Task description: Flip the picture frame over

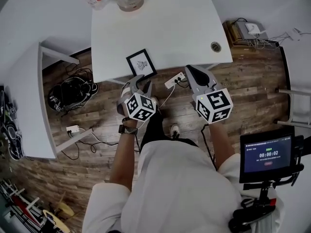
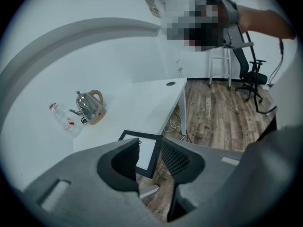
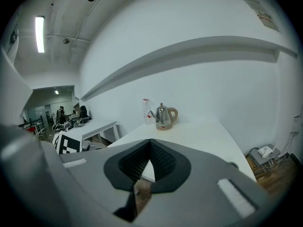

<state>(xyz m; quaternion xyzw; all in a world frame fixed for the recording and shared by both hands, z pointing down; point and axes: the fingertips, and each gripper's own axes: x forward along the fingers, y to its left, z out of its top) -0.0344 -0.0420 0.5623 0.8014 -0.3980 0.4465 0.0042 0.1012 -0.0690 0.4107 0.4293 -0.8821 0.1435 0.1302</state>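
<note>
Progress on the flip is nil: the picture frame (image 1: 141, 63) is seen lying flat, printed side up, at the near edge of the white table (image 1: 170, 28), and no grip has been taken on it. Everything is left to do. By judgement, an edge must be caught, and the frame lifted, turned and laid down on its face.

The left tongs (image 1: 144, 81) are released, jaws parted, with nothing pressed between them. In the left gripper view the frame's near end is seen through the gap, yet it lies just beyond the tips, apart from both pads. The right tongs (image 1: 190, 70) are clenched, tips met, on nothing. They are found to the right of the frame, near the table edge, farther from it than the left pair. The frame is thus placed just ahead of the left tongs, well within their line
</note>
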